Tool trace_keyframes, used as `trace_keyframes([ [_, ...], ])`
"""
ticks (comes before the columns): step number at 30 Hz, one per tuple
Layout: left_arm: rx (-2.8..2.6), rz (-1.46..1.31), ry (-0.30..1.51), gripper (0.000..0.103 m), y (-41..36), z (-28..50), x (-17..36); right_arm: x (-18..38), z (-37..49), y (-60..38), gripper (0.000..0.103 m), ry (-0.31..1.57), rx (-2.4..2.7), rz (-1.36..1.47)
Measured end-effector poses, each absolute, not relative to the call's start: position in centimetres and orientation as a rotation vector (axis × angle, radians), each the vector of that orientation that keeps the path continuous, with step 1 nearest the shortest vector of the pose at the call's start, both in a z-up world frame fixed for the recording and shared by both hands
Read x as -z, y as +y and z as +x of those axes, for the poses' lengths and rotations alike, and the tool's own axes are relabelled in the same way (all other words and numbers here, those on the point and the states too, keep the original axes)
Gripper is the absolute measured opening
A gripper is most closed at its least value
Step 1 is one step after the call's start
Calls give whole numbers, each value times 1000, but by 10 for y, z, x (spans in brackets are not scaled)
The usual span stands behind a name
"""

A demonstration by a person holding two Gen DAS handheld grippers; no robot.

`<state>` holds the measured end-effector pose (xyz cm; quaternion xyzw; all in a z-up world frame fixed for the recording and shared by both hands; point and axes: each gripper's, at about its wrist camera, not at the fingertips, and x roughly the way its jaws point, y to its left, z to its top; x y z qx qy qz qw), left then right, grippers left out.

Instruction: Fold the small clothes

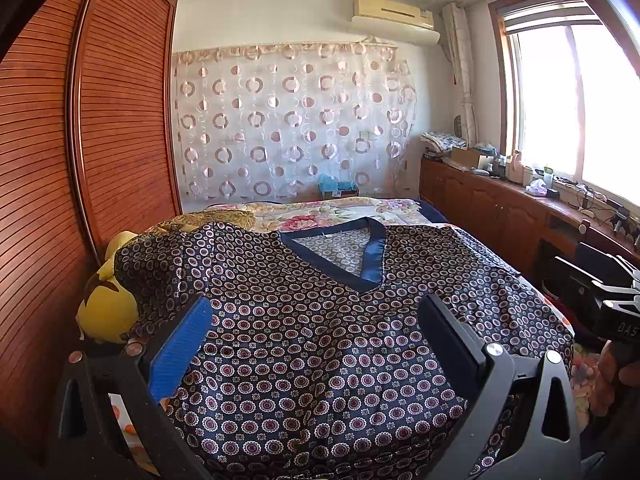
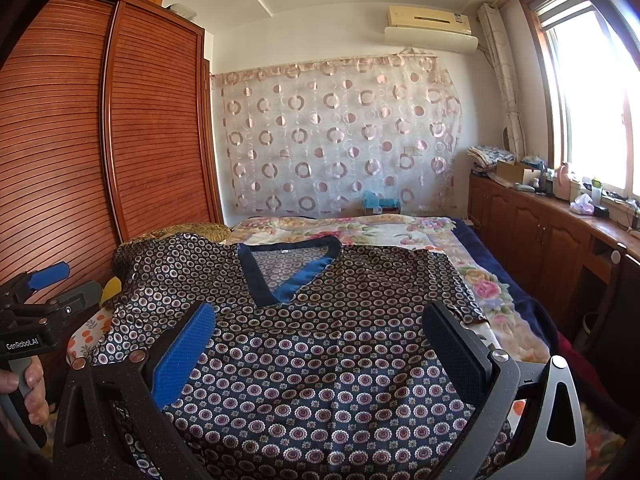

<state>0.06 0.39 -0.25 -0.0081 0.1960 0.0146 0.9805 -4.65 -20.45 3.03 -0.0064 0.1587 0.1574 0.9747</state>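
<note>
nearest each camera, the left gripper (image 1: 316,312) and the right gripper (image 2: 320,320) hang spread wide with nothing between their fingers, above a navy patterned v-neck top (image 1: 312,344) lying flat on the bed (image 1: 320,210), hem toward the cameras, neckline (image 1: 336,250) pointing away toward the far curtain (image 1: 292,120), sleeves out to either side. only the right wrist view shows a hand (image 2: 28,392) on the left gripper's handle with "genrobot.ai" printed on it, while the left wrist view alone shows a yellow plush toy (image 1: 106,304) by the wardrobe (image 1: 80,120) and letters "das" on the right gripper's body.
</note>
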Motion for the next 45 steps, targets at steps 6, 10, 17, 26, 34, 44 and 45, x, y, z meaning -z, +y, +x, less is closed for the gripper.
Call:
trace_keyframes([
  [6, -29, -15, 390, 103, 5, 0, -1, -31, -47, -204, 103, 320, -317, -14],
  [10, -28, -15, 389, 103, 4, -1, -2, -31, -47, -204, 103, 320, -317, -13],
  [17, -30, -16, 379, 103, 6, -6, -13, -30, -47, -203, 103, 319, -316, -13],
  [26, -33, -13, 377, 103, 7, -6, -17, -30, -47, -203, 103, 316, -317, -12],
  [34, -33, -11, 375, 103, 6, -7, -15, -30, -47, -202, 103, 316, -317, -11],
  [44, -33, -9, 374, 103, 6, -8, -14, -30, -46, -201, 103, 314, -319, -8],
  [45, -33, -9, 374, 103, 6, -8, -15, -30, -47, -201, 103, 314, -320, -9],
])
